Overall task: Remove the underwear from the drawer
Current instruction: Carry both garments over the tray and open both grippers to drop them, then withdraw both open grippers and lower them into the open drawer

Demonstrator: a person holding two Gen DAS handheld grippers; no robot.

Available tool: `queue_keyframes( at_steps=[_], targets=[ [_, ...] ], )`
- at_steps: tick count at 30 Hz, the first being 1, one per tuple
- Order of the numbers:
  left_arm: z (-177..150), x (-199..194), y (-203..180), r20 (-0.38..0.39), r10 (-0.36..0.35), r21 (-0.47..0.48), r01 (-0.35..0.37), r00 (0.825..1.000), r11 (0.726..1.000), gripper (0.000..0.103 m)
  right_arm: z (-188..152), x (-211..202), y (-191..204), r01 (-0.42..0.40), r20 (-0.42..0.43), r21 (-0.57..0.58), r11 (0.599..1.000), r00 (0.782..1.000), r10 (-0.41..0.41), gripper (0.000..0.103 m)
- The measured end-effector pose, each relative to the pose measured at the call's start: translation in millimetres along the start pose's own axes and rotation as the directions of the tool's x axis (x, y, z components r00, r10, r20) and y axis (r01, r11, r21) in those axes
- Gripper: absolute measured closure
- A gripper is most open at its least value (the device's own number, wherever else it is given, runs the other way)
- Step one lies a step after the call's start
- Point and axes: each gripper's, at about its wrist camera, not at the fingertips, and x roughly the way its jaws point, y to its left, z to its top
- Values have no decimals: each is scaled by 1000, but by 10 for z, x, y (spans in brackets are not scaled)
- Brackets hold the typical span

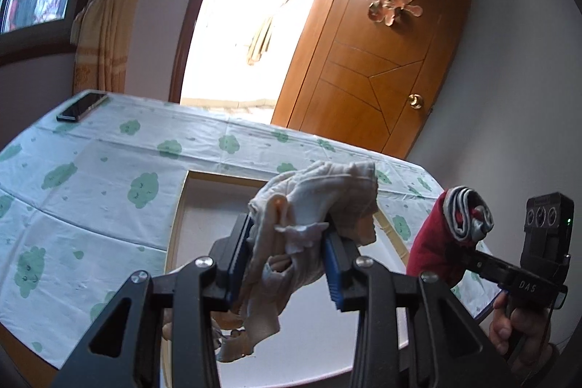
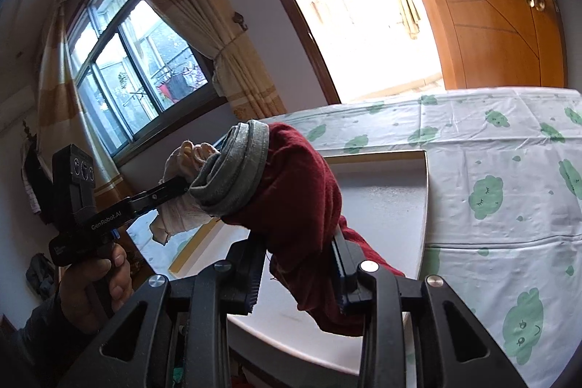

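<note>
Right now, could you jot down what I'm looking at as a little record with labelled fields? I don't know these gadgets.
left hand-held gripper: shut on the pale underwear, lifted above the drawer
right hand-held gripper: shut on the red underwear with a grey waistband
drawer: open, white inside, the visible part bare
tablecloth: white with green clouds
phone: lying on the tablecloth's far corner
door: wooden, open

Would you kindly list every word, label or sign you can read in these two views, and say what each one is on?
"DAS": on the black body of the right gripper, seen from the left wrist.
"GenRobot.AI": on the side of the left gripper, seen from the right wrist.
Red paper character on the wooden door: decorative, too blurred to read with confidence.
Small label near the left gripper's handle: too small to read.
</note>
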Motion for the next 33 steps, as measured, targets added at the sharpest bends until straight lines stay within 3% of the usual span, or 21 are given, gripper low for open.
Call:
queue_keyframes(
  at_steps=[8, 15, 17, 19, 20, 26, 33],
  targets=[
    [131, 400, 187, -101, 5, -105, -15, 995, 994, 67, 194, 347, -212, 72, -90, 69, 995, 994, -65, 68],
    [246, 752, 357, -169, 50, -170, -79, 984, 982, 66, 318, 603, -319, 148, -114, 83, 985, 984, -139, 67],
    [281, 857, 447, -188, 64, -212, -104, 980, 972, 59, 352, 670, -371, 156, -115, 102, 982, 983, -145, 59],
    [289, 890, 498, -187, 92, -224, -134, 978, 965, 49, 365, 689, -394, 176, -95, 105, 979, 981, -166, 31],
    [293, 883, 518, -180, 107, -227, -147, 978, 963, 48, 364, 689, -399, 192, -84, 97, 977, 979, -184, 28],
    [275, 690, 460, -121, 87, -162, -106, 989, 981, 43, 207, 568, -214, 183, -56, -24, 983, 981, -184, 28],
    [46, 248, 349, -54, 46, -60, -49, 997, 997, 38, -176, 138, 153, 103, -11, -113, 988, 994, -105, 28]
  ],
)
